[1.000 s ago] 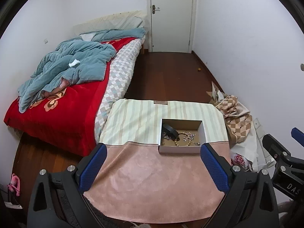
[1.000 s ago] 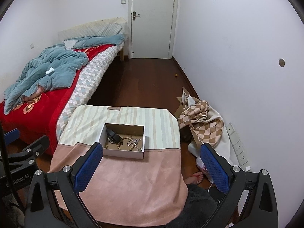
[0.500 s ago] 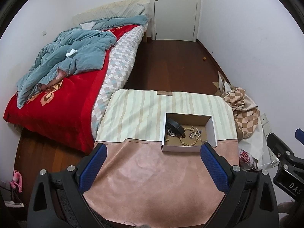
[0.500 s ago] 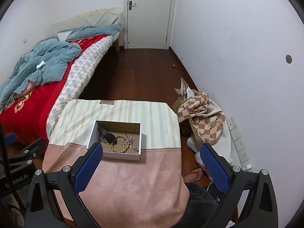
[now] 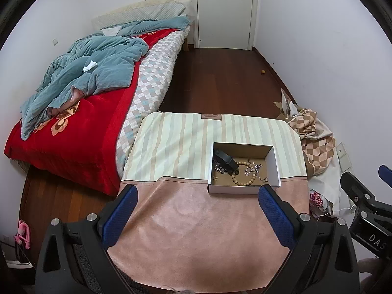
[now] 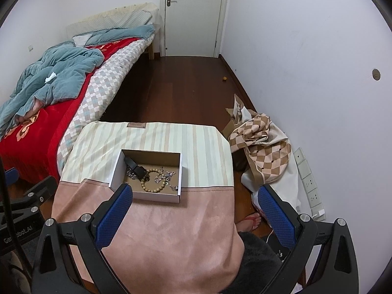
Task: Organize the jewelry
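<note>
A shallow white cardboard box (image 5: 242, 189) (image 6: 115, 171) sits on a small table covered with a pink and striped cloth (image 5: 191, 225) (image 6: 171, 220). Inside lie a wooden bead bracelet (image 5: 241, 183) (image 6: 150, 189), a black band (image 5: 226, 159) (image 6: 136, 167), and silver chains (image 5: 254, 167) (image 6: 165, 175). My left gripper (image 5: 197, 193) is open and empty, held above the table's near part, short of the box. My right gripper (image 6: 194, 193) is open and empty, above the table near the box's front right.
A bed (image 5: 73, 127) with a red blanket and blue quilt stands at the left. A checked cloth heap (image 6: 264, 147) lies on the floor at the right by the wall. A closed white door (image 5: 224, 9) is at the far end. A sandalled foot (image 6: 250, 221) shows beside the table.
Both grippers have moved forward and tilted down toward the table. The box now looks nearer and larger in both views. Both stay open and empty.
</note>
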`<state>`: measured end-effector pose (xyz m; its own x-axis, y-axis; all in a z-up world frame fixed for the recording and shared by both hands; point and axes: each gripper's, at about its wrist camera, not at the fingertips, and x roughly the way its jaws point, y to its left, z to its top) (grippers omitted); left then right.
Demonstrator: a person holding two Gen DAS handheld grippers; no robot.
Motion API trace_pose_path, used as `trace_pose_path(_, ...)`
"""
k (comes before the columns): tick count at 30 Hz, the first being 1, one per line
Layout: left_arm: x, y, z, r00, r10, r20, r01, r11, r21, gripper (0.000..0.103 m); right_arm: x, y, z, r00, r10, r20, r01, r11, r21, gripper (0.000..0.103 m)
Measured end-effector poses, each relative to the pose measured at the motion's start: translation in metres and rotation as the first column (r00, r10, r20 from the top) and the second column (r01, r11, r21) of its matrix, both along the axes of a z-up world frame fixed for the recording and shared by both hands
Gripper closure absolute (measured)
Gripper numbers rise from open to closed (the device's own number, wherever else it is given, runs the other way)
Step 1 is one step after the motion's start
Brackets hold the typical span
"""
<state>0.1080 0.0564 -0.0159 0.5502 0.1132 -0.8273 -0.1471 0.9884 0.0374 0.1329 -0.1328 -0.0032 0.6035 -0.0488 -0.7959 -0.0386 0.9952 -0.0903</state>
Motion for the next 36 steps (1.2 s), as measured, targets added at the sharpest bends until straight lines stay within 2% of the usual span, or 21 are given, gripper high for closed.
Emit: trace_pose_path(36,-0.006,0.001,0.007,1.0,0.005,0.016,-0.005,1.0,0.002,0.002,-0.011,0.003,0.006,1.0,0.016,0.012,-0.016,1.0,0.006,0.0)
